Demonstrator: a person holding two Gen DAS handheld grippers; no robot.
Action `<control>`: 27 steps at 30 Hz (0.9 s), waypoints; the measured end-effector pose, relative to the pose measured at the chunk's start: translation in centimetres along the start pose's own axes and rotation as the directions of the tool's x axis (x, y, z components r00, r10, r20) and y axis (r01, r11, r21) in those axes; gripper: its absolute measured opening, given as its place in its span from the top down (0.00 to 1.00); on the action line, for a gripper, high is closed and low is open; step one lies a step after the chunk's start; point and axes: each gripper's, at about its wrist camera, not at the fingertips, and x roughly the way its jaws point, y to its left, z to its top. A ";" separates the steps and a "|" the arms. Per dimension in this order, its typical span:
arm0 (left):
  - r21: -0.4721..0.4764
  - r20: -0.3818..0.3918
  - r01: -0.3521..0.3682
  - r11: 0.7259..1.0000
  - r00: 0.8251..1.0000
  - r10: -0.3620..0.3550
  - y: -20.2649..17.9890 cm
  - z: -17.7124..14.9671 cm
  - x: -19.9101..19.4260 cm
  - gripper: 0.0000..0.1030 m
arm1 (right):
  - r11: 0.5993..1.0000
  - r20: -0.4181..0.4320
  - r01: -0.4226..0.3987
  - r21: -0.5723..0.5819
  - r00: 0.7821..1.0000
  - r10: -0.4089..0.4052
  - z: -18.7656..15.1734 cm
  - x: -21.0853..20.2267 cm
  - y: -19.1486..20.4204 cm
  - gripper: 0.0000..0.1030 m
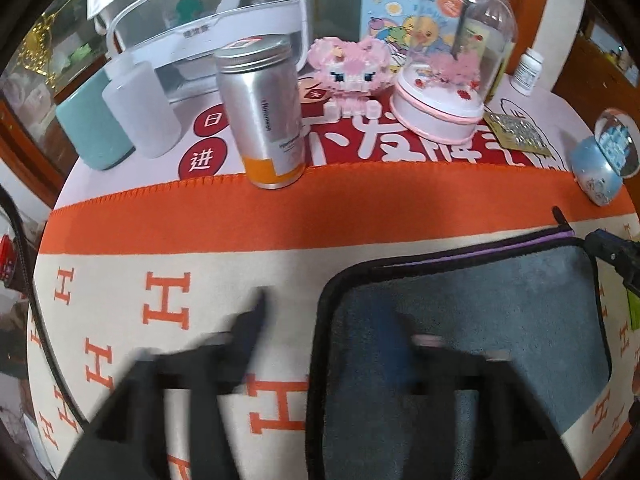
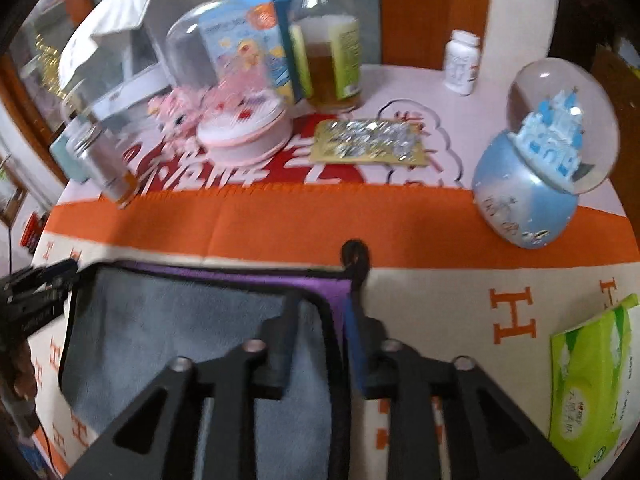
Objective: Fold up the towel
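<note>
Your grey towel [image 1: 480, 312] folded on the orange H-patterned blanket [image 1: 168, 248], your left gripper [image 1: 332, 316] open astride its left edge, your right gripper [image 2: 326, 312] open astride its right edge, snow globe [image 2: 544, 152] far right.

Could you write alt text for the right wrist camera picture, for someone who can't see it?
The right gripper straddles the right edge of a folded grey towel on an orange-and-cream blanket. Behind stand a blue snow globe and a pink domed music box.

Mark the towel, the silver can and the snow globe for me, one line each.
towel [image 1: 500, 320]: left wrist view, on its grey plush top face.
silver can [image 1: 264, 112]: left wrist view, on the bare metal side, above the orange band.
snow globe [image 2: 528, 200]: right wrist view, on its pale blue base.
</note>
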 end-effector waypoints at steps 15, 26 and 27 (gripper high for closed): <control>-0.137 0.049 0.060 0.989 0.997 -0.053 1.7 -1.7 -5.4 0.17 | 1.000 0.072 -0.008 0.023 0.997 0.006 -2.3 -6.3 1.4 0.63; -0.069 0.136 0.129 0.989 0.984 -0.118 -2.4 -5.8 -14.5 0.01 | 1.000 0.086 -0.003 0.002 0.996 0.003 -6.1 -12.0 4.4 0.55; -0.065 0.144 0.131 0.989 0.982 -0.121 -2.6 -6.1 -15.3 0.01 | 1.000 0.090 0.000 -0.004 0.996 0.000 -6.4 -12.5 4.7 0.55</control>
